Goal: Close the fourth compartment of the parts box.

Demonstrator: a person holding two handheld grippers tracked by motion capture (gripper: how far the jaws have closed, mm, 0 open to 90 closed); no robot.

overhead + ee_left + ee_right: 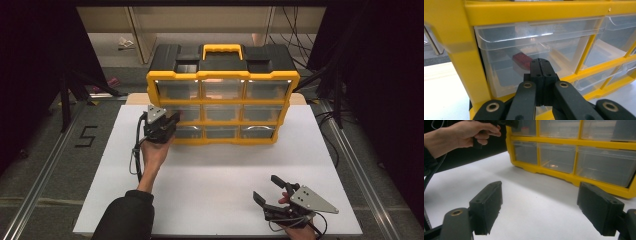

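A yellow and black drawer organizer (222, 102) stands at the back of the white table. My left gripper (172, 120) is at the organizer's left column, in front of the clear middle-row drawer (536, 40). Its jaws are shut together with nothing between them, and the gripper's tip (539, 60) is at the drawer's front. A small red block (522, 61) lies inside that drawer and shows faintly through it (524, 130). My right gripper (265, 186) stands open near the table's front right, well away from the organizer (574, 143). Nothing lies between its pads (486, 207).
The organizer has three rows of clear drawers and a yellow carry handle (222, 50) on top. The white table top (215, 175) stretches between the two grippers. A hand (461, 135) holds the left gripper. Metal rails (45, 165) run along the floor on both sides.
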